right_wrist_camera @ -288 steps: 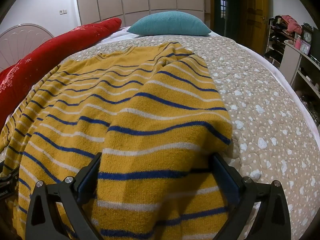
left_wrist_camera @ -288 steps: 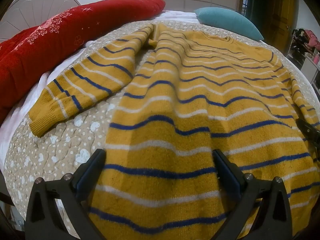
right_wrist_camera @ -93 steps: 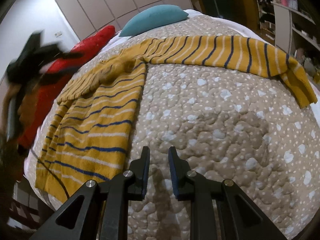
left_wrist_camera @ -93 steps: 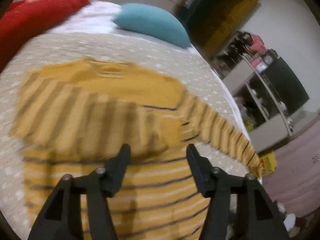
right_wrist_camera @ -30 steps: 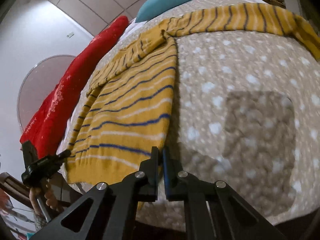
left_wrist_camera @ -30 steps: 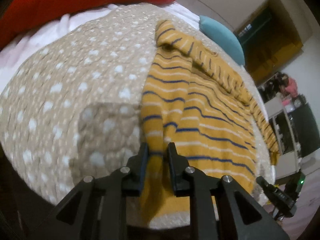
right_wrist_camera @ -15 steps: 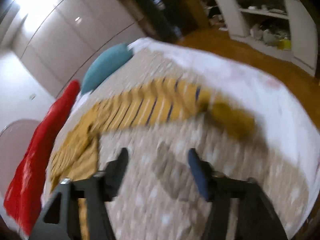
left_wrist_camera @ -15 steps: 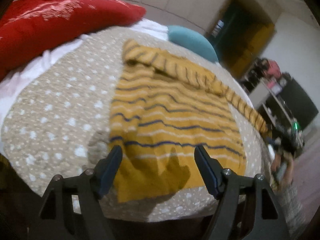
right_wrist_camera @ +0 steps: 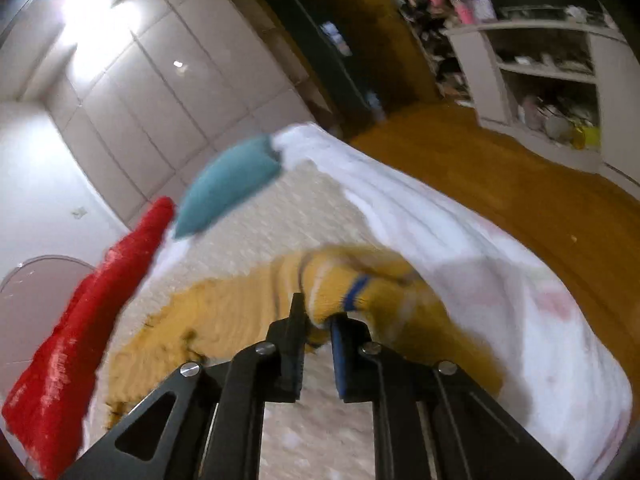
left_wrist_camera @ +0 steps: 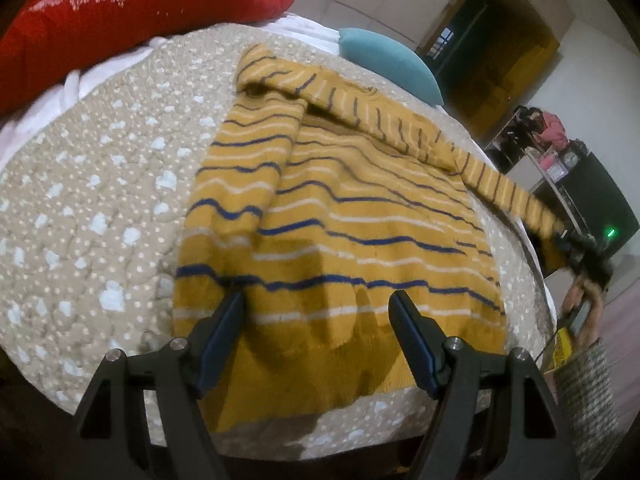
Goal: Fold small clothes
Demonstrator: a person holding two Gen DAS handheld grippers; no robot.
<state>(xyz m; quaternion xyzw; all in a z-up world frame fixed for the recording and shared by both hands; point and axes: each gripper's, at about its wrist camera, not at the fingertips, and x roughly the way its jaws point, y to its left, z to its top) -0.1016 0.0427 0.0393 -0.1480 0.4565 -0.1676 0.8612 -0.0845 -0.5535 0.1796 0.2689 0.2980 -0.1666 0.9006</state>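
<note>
A mustard sweater with blue and white stripes lies flat on the bed, its left side folded inward. My left gripper hangs open just above the sweater's near hem, with nothing pinched between its fingers. The other sleeve stretches out to the right edge of the bed. There my right gripper meets the cuff. In the right wrist view, the right gripper has its jaws closing on the sleeve cuff, which bunches up between the pads. The sweater body is blurred behind it.
A beige dotted quilt covers the bed. A red pillow lies along the far left and a teal pillow at the head. A white shelf unit and wooden floor lie beyond the bed's right edge.
The left gripper let go of the folded sweater edge and opened. The right gripper swung away to the outstretched sleeve, opened, and closed on its cuff.
</note>
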